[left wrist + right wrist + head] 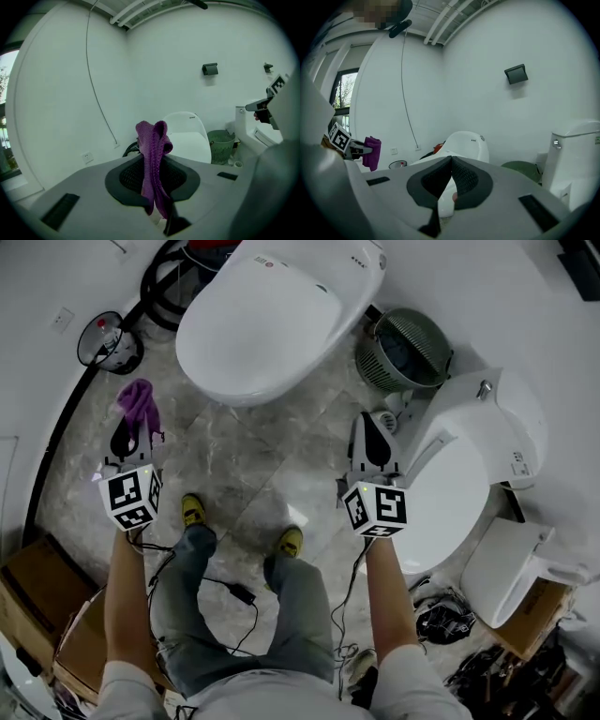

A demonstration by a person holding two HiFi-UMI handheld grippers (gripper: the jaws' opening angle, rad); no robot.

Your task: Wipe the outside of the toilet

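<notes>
A white toilet [267,320] with its lid down stands on the grey floor ahead of me; it also shows as the toilet [190,136] and the toilet [464,143] in the gripper views. A second white toilet [473,470] stands at the right. My left gripper [131,432] is held above the floor left of the first toilet, shut on a purple cloth [139,401] that sticks up between the jaws as a folded cloth [153,159]. My right gripper [372,435] hovers between the two toilets, jaws shut with nothing in them [451,161].
A green waste basket [403,351] sits between the toilets. A black hose [80,395] runs along the left wall by a small round wire bin [108,338]. Cardboard boxes [37,592] and cables [234,592] lie near my feet.
</notes>
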